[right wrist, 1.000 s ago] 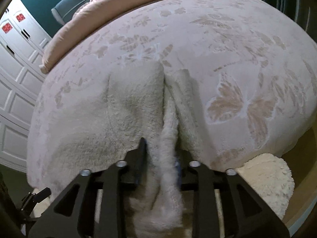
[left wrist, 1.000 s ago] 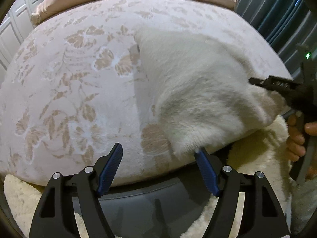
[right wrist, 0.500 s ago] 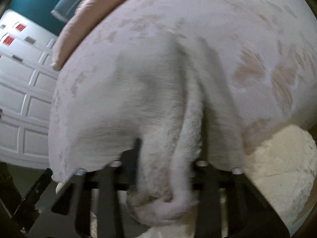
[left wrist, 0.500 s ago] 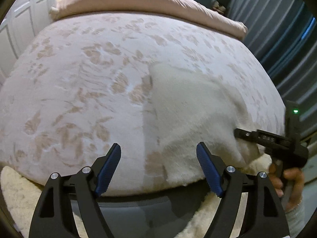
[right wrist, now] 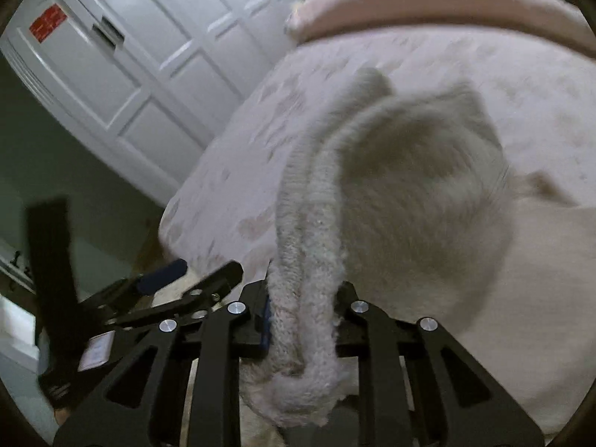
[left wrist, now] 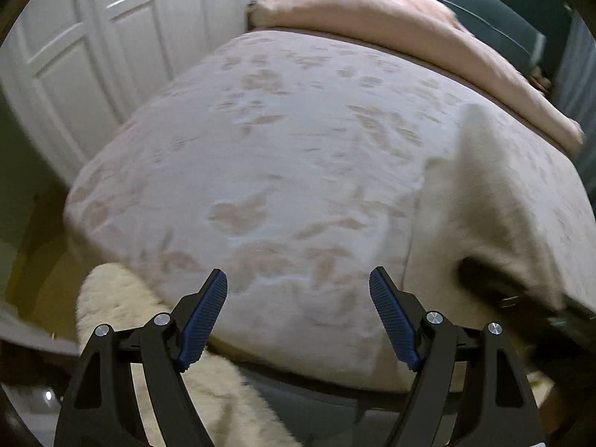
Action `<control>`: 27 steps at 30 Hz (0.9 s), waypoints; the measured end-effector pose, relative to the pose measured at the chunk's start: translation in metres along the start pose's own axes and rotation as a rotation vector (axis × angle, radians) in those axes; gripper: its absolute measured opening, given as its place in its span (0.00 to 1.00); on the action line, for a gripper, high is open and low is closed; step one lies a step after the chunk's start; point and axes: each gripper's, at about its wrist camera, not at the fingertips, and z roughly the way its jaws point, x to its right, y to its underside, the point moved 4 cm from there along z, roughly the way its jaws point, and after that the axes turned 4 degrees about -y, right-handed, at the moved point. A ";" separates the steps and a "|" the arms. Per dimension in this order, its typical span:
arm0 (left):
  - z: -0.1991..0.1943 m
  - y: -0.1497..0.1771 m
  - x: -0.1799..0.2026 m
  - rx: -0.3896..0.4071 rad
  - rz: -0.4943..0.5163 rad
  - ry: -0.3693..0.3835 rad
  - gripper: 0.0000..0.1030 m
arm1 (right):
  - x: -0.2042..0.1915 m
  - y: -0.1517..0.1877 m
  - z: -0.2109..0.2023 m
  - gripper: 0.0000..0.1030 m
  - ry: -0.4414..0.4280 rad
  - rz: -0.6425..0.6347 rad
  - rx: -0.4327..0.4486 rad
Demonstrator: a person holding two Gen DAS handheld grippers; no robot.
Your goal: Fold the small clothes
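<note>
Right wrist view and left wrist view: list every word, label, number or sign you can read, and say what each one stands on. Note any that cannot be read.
No text reads clearly in either view.
Red stickers on the white cupboard doors: too blurred to read.
White label on the left gripper, seen from the right wrist: too blurred to read.
Left wrist view: none.
</note>
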 end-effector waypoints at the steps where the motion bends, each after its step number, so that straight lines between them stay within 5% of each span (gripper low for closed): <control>1: 0.000 0.001 -0.005 -0.004 -0.011 -0.009 0.74 | -0.003 -0.002 0.004 0.18 0.013 -0.006 -0.003; 4: -0.002 0.002 -0.008 -0.013 -0.037 0.015 0.74 | 0.002 -0.017 -0.033 0.17 -0.031 0.016 0.083; 7: -0.009 -0.003 0.013 0.004 -0.007 0.095 0.74 | 0.037 -0.019 -0.116 0.17 -0.062 0.109 0.251; 10: -0.020 -0.007 0.050 0.033 0.070 0.198 0.74 | 0.106 0.021 -0.204 0.18 0.035 0.245 0.395; 13: -0.027 -0.004 0.100 0.028 0.154 0.349 0.74 | 0.195 0.084 -0.227 0.18 0.253 0.428 0.348; 17: -0.023 0.019 0.181 -0.037 0.301 0.465 0.74 | 0.288 0.164 -0.188 0.19 0.361 0.708 0.209; 19: -0.020 0.032 0.215 -0.074 0.375 0.478 0.74 | 0.291 0.172 -0.190 0.20 0.274 0.750 0.288; 23: -0.015 0.053 0.256 -0.119 0.441 0.492 0.74 | 0.279 0.156 -0.196 0.22 0.334 0.671 0.267; 27: 0.011 0.069 0.277 -0.129 0.505 0.358 0.76 | 0.276 0.152 -0.204 0.30 0.372 0.627 0.247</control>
